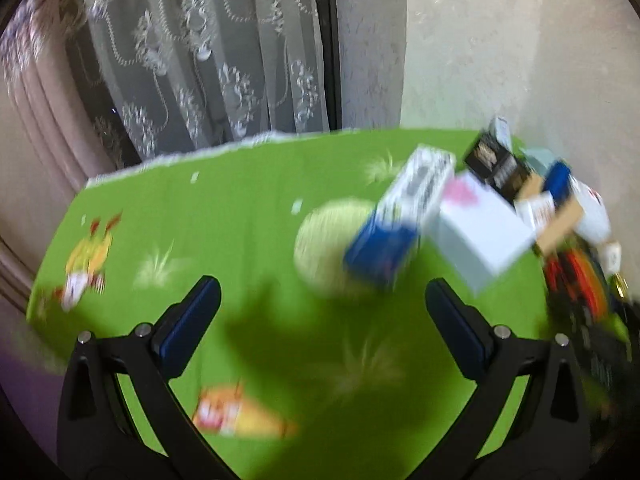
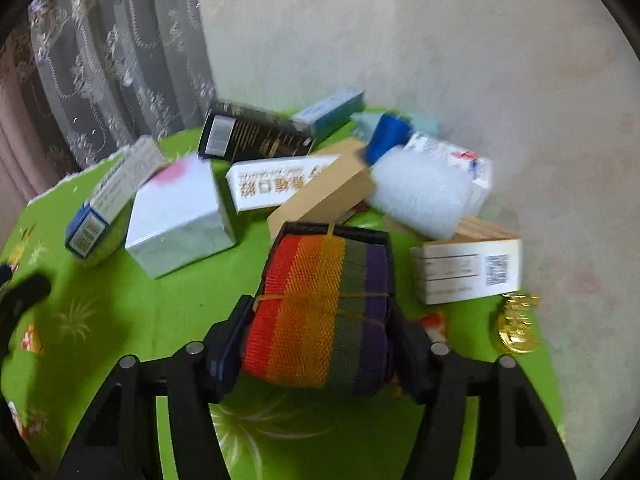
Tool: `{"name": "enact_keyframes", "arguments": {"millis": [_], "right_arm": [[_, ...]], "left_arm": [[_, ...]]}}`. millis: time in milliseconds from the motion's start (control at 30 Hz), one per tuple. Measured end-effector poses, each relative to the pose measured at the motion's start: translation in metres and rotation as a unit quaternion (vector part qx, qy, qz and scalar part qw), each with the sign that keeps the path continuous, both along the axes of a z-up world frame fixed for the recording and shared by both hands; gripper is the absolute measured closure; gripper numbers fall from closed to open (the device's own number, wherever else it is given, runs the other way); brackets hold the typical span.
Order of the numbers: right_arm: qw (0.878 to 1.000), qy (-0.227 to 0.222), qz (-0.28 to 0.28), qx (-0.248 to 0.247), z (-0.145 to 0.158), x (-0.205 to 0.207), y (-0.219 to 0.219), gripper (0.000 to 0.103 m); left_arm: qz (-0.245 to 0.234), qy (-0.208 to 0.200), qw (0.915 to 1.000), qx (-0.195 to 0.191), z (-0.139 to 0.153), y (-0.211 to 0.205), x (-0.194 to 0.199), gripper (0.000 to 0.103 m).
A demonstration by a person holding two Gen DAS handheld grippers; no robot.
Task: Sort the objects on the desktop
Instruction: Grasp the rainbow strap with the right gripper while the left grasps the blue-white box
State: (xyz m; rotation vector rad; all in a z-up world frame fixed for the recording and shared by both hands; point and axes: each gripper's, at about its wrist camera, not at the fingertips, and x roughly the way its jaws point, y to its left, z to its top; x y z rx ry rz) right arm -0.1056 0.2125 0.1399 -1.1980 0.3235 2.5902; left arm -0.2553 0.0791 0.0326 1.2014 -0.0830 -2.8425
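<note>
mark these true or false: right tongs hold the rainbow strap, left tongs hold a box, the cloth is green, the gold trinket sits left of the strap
1. The right tongs grip the rainbow strap: true.
2. The left tongs hold a box: false, they are open and empty.
3. The cloth is green: true.
4. The gold trinket sits left of the strap: false, it is to its right in the right wrist view.

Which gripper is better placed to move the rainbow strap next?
Right. The right gripper is already shut on the rainbow strap, while the left gripper is open over the green cloth, holding nothing.
</note>
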Motion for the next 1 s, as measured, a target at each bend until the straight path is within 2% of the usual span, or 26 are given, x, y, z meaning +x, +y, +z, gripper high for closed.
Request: {"name": "enact_keyframes", "arguments": {"millis": [67, 167, 200, 233, 267, 300, 333, 400, 533, 733, 900, 1000], "right_arm": [[1.000, 0.004, 0.003, -0.009, -0.001, 0.007, -0.001, 0.042], [1.000, 0.000, 0.010, -0.010, -0.001, 0.008, -0.004, 0.042], [1.000, 0.002, 0.009, -0.013, 0.000, 0.008, -0.002, 0.042], [1.000, 0.004, 0.010, -0.019, 0.000, 0.010, -0.001, 0.042], [1.000, 0.007, 0.010, -0.024, 0.001, 0.011, 0.001, 0.042], [0.999, 0.010, 0.009, -0.029, 0.002, 0.014, 0.003, 0.042], [0.999, 0.014, 0.009, -0.035, 0.002, 0.015, 0.003, 0.042], [0.999, 0.016, 0.009, -0.040, 0.002, 0.016, 0.003, 0.042], [0.999, 0.015, 0.008, -0.042, 0.003, 0.019, 0.003, 0.042], [0.999, 0.015, 0.007, -0.038, 0.003, 0.017, 0.001, 0.042], [0.999, 0.016, 0.006, -0.029, 0.002, 0.012, -0.004, 0.042], [1.000, 0.011, 0.007, -0.022, 0.003, 0.011, -0.006, 0.042]], "left_arm": [[-0.009, 0.002, 0.9997, -0.020, -0.001, 0.008, -0.020, 0.001], [-0.026, -0.022, 0.9956, -0.087, -0.015, 0.022, -0.051, 0.001], [-0.035, -0.030, 0.9937, -0.102, -0.019, 0.025, -0.058, 0.004], [-0.045, -0.036, 0.9922, -0.111, -0.025, 0.027, -0.063, 0.029], [-0.065, -0.045, 0.9926, -0.092, -0.028, 0.026, -0.064, 0.049], [-0.076, -0.052, 0.9940, -0.058, -0.027, 0.022, -0.062, 0.064], [-0.070, -0.048, 0.9956, -0.040, -0.024, 0.017, -0.058, 0.067], [-0.058, -0.043, 0.9974, -0.004, -0.019, 0.007, -0.045, 0.067], [-0.065, -0.006, 0.9967, 0.048, -0.005, -0.010, -0.001, 0.067], [-0.069, 0.015, 0.9864, 0.149, 0.004, -0.028, 0.082, 0.067], [-0.080, 0.008, 0.9861, 0.146, 0.001, -0.031, 0.138, 0.067], [-0.094, 0.014, 0.9882, 0.120, 0.003, -0.035, 0.164, 0.067]]}}
